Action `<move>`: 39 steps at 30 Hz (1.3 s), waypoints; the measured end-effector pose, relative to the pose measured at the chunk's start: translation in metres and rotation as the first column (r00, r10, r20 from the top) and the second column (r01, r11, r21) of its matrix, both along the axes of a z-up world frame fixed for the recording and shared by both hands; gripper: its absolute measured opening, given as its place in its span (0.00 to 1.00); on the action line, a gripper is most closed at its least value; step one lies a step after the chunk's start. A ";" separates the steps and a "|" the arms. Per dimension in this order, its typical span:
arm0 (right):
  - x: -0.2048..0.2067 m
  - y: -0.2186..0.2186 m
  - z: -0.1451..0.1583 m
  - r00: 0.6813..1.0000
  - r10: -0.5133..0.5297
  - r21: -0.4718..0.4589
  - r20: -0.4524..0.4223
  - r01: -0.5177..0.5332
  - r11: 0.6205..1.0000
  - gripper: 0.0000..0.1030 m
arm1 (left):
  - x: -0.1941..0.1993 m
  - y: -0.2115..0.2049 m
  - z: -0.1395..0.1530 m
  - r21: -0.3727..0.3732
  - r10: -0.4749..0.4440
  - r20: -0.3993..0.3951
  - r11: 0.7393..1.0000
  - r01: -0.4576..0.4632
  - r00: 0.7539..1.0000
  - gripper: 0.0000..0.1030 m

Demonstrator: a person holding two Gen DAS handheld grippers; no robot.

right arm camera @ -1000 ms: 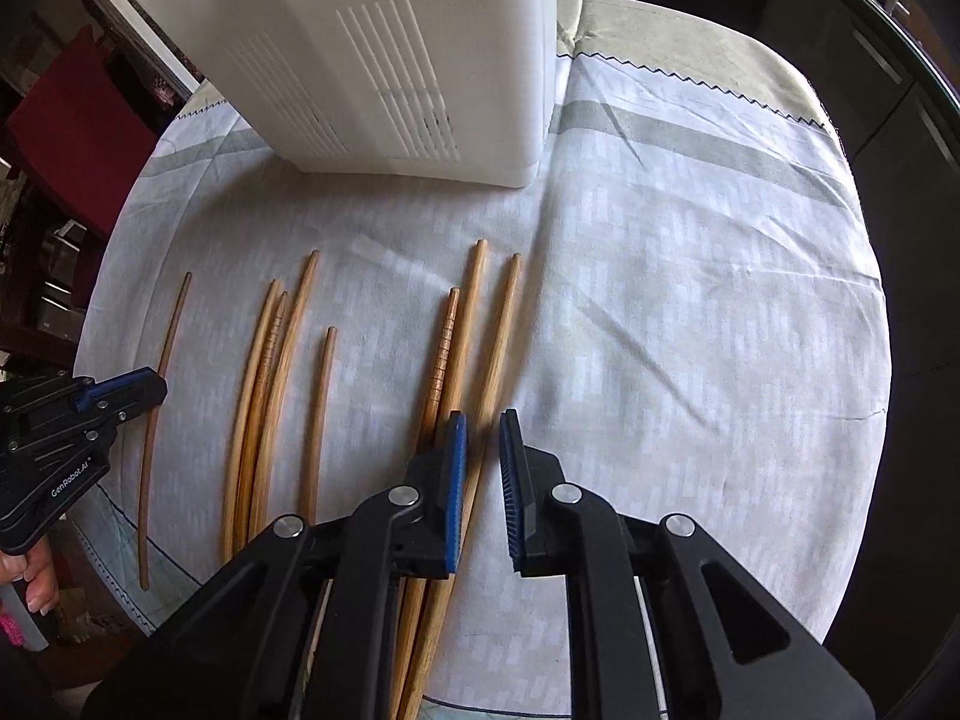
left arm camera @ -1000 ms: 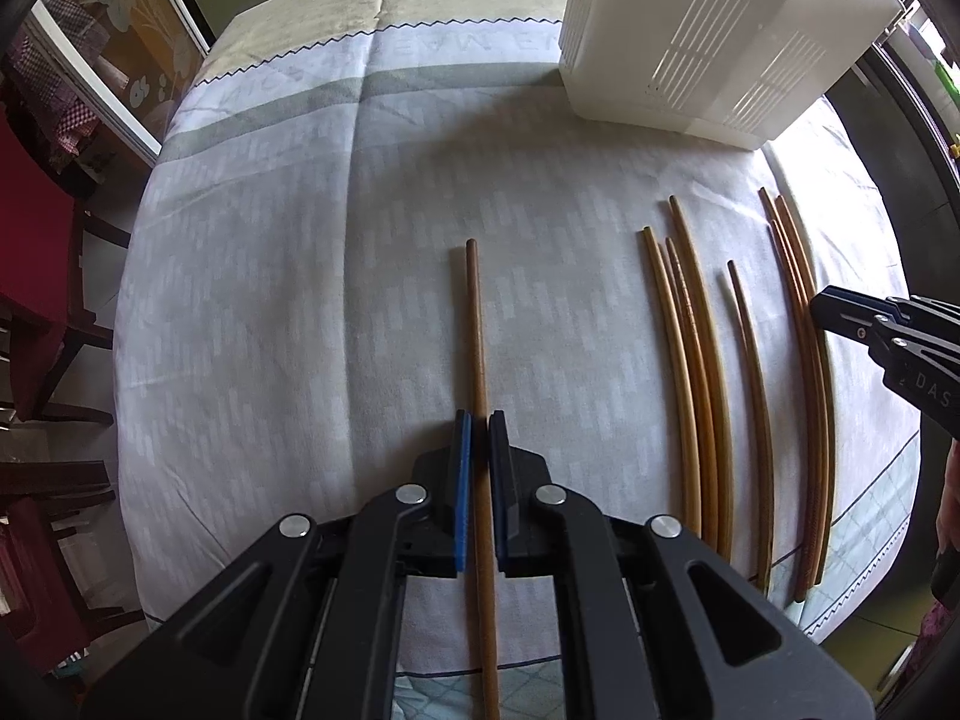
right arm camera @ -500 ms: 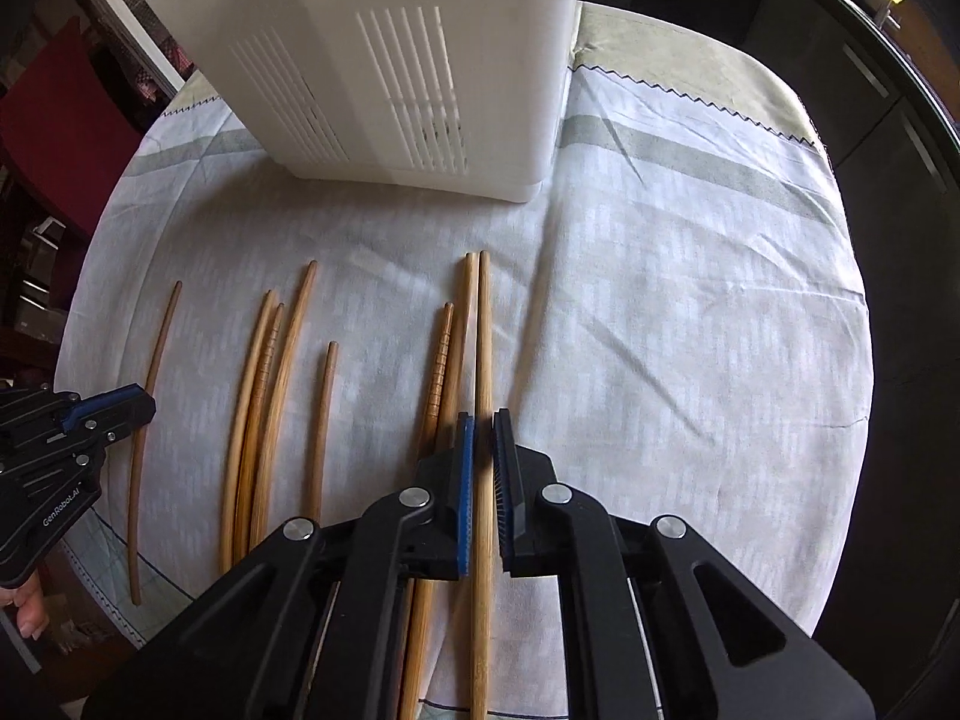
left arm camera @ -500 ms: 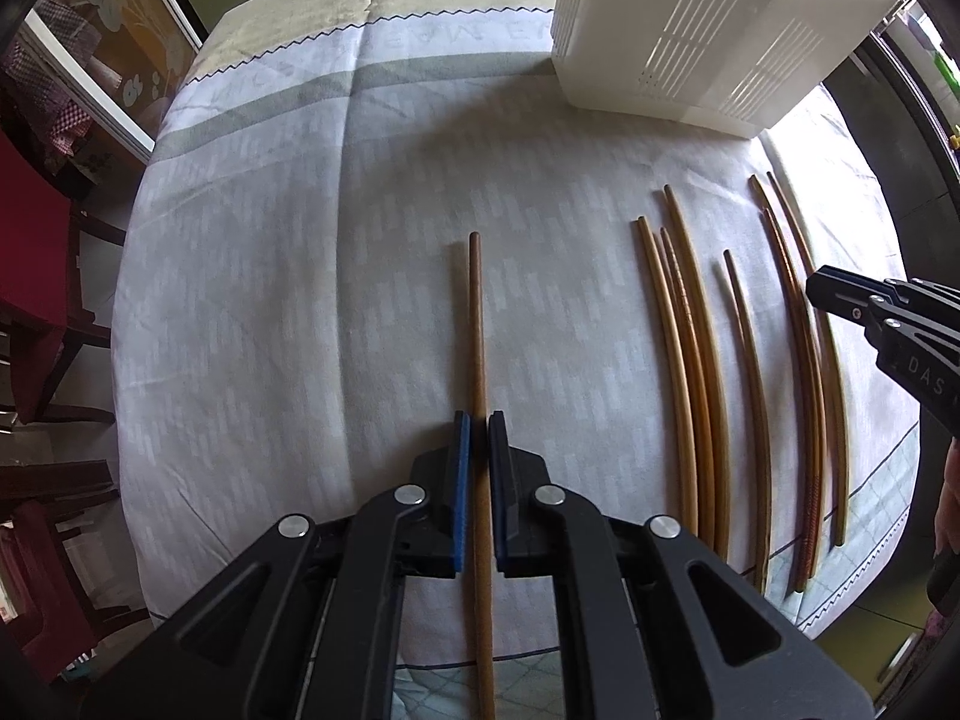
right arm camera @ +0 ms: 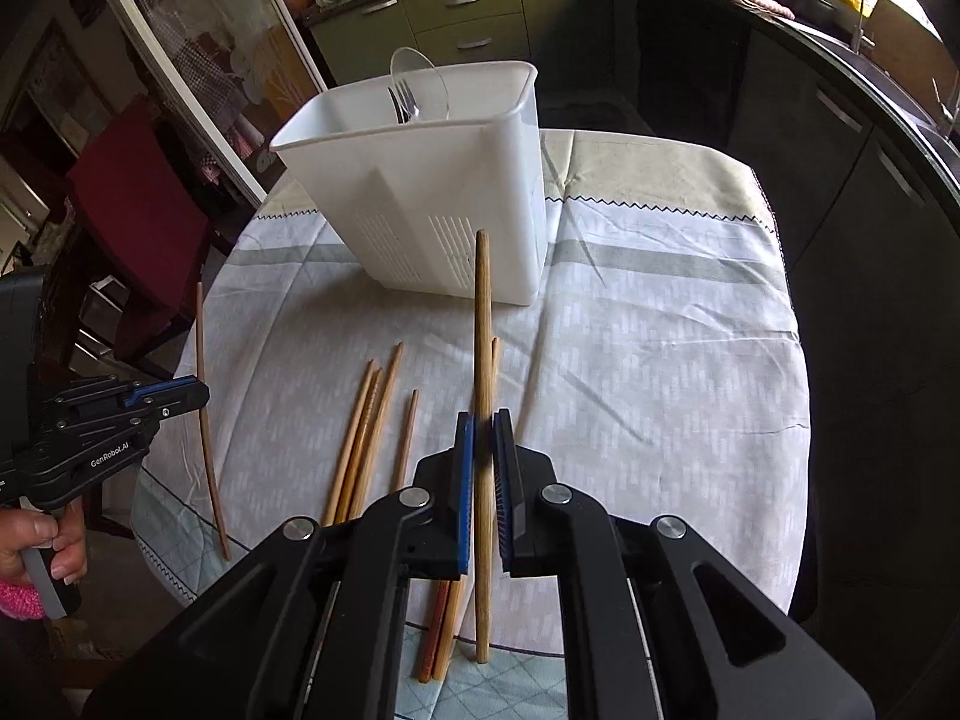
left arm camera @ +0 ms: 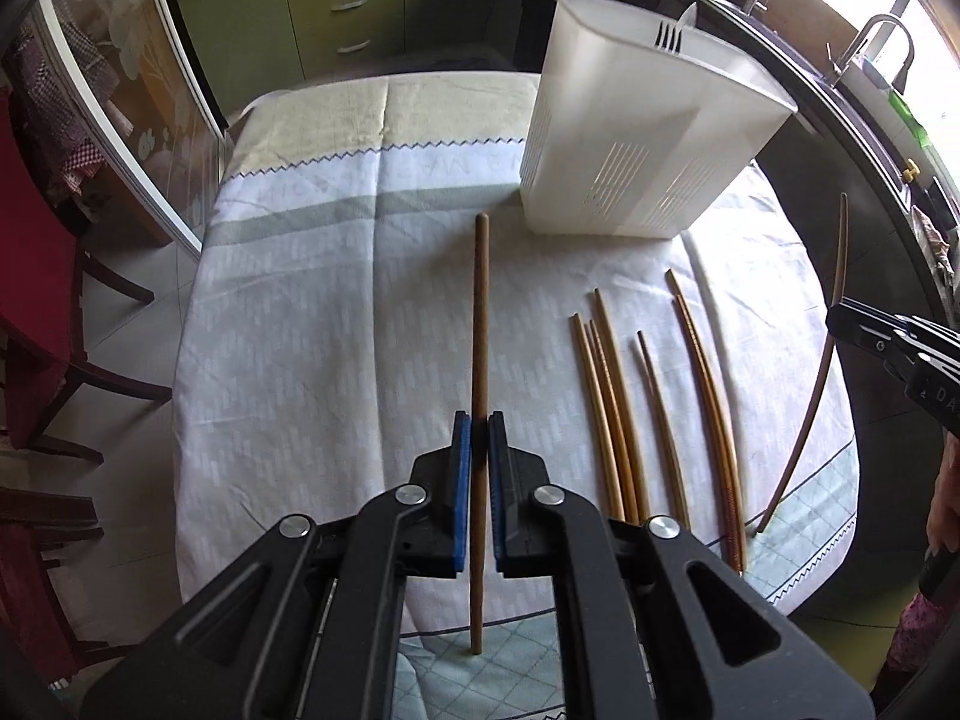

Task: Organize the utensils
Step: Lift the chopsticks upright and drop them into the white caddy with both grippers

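My left gripper [left arm camera: 478, 427] is shut on a dark brown chopstick [left arm camera: 480, 324] and holds it lifted above the cloth. My right gripper [right arm camera: 483, 426] is shut on a light wooden chopstick [right arm camera: 482, 324], also lifted; that chopstick shows at the right of the left wrist view [left arm camera: 831, 336]. Several more chopsticks [left arm camera: 612, 396] lie side by side on the cloth between the two grippers, seen too in the right wrist view [right arm camera: 366, 420]. A white slotted utensil holder [left arm camera: 642, 138] stands at the far side of the table, with forks [right arm camera: 405, 102] inside it.
The round table has a white and grey tablecloth [left arm camera: 312, 312]. Red chairs [left arm camera: 30, 276] stand on the left. Green cabinets [left arm camera: 342, 6] and a dark counter with a sink tap [left arm camera: 870, 42] lie beyond the table.
Both grippers have risen and tilted up from the cloth, each lifting its chopstick. The right gripper closed on its chopstick about half a second ago. The holder's top is now in view.
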State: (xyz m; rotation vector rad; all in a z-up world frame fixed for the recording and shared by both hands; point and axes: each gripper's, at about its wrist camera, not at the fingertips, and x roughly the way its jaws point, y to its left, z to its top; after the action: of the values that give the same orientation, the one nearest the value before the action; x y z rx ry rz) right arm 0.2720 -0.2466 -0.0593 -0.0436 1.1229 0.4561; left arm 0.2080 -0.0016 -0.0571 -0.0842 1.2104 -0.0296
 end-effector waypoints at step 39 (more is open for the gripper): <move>-0.049 -0.019 0.100 0.974 0.047 0.079 0.220 -0.066 0.995 0.07 | -0.028 -0.027 0.111 -0.028 -0.132 0.241 0.989 0.143 0.961 0.06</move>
State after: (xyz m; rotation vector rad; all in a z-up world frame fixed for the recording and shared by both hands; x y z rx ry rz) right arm 0.2231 -0.2652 0.0402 -0.0494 0.8870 0.5365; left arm 0.1804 -0.0289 0.0538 -0.0340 0.9732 -0.1844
